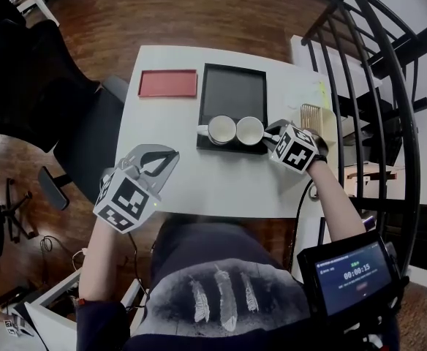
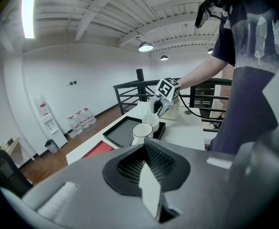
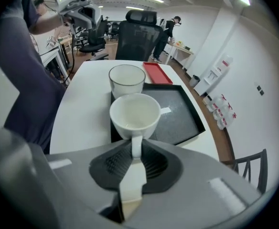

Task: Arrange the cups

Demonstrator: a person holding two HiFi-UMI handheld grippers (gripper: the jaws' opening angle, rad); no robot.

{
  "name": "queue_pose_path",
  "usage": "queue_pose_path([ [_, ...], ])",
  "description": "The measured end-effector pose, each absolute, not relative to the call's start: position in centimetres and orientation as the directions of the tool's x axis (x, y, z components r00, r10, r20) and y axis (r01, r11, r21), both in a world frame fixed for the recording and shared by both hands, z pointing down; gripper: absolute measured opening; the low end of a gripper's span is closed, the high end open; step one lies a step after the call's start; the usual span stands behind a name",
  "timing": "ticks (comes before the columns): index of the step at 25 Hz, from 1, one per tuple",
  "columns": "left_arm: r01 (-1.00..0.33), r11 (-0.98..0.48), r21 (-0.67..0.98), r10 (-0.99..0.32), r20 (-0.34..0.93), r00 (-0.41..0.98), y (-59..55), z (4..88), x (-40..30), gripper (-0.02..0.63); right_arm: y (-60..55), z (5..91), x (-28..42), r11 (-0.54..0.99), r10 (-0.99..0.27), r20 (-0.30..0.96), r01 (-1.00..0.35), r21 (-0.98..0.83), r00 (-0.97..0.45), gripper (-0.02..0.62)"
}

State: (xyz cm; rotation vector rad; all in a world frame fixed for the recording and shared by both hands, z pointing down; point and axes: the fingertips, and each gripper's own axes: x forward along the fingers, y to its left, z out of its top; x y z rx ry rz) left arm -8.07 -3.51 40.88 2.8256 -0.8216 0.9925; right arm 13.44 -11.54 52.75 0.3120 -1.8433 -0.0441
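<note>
The black tray [image 1: 233,93] lies on the white bench [image 1: 199,189], toward its far side. Two white cups stand side by side at the tray's near edge, close together.

The right gripper [image 1: 270,132] reaches in from the tray's near right corner, pointing steeply down. Its fingers [image 3: 154,163] are closed on the handle of the nearer white cup [image 3: 134,116], which is upright and looks empty, over the tray's near right part. Whether this cup rests on the tray floor or hangs just above it cannot be told.

The second white cup [image 3: 126,80] stands upright just beside the held one, toward the tray's near left corner. In the head view its handle sticks out over the tray's left rim.

The left gripper [image 1: 168,156] hovers above the bench, well apart from the tray, off its near left corner. Its fingers [image 2: 166,159] are pressed together with nothing between them.

A red tray [image 1: 168,83] lies flat just left of the black tray, apart from it.
</note>
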Motion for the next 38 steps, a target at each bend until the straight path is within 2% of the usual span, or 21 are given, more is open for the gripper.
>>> queue_pose_path([
  [5,-0.484,-0.864,-0.137,-0.462,0.595,0.658,-3.3,41.1,-8.0,0.015,-11.1,53.0,13.1,0.968,-0.206,0.949,-0.194,0.162,-0.239,0.049],
  [10,-0.475,-0.868,-0.143,-0.459,0.594,0.661,-3.6,41.0,-7.7,0.015,-11.0,54.1,13.8,0.976,-0.190,0.971,-0.140,0.169,-0.148,0.071],
  [15,-0.482,-0.865,-0.140,-0.461,0.601,0.653,-4.4,41.2,-7.6,0.015,-12.0,53.9,14.4,0.970,-0.204,0.966,-0.165,0.177,-0.158,0.072],
  [19,-0.483,-0.864,-0.141,-0.462,0.602,0.651,-4.6,41.3,-7.6,0.015,-11.8,53.5,14.3,0.967,-0.192,0.966,-0.198,0.157,-0.171,0.164],
  [24,-0.492,-0.860,-0.136,-0.465,0.605,0.647,-5.2,41.5,-7.6,0.015,-12.0,52.9,14.3,0.963,-0.208,0.959,-0.213,0.167,-0.190,0.173],
  [29,-0.484,-0.865,-0.132,-0.456,0.609,0.649,-5.4,41.7,-7.3,0.015,-12.8,51.0,14.6,0.959,-0.230,0.953,-0.212,0.187,-0.198,0.210],
  [33,-0.478,-0.868,-0.133,-0.452,0.608,0.652,-5.4,41.6,-7.0,0.015,-13.8,47.2,14.2,0.948,-0.279,0.920,-0.231,0.218,-0.274,0.210],
  [38,-0.477,-0.870,-0.124,-0.449,0.599,0.663,-5.6,41.2,-6.7,0.015,-13.8,39.4,9.9,0.934,-0.353,0.746,-0.260,0.245,-0.565,0.210],
])
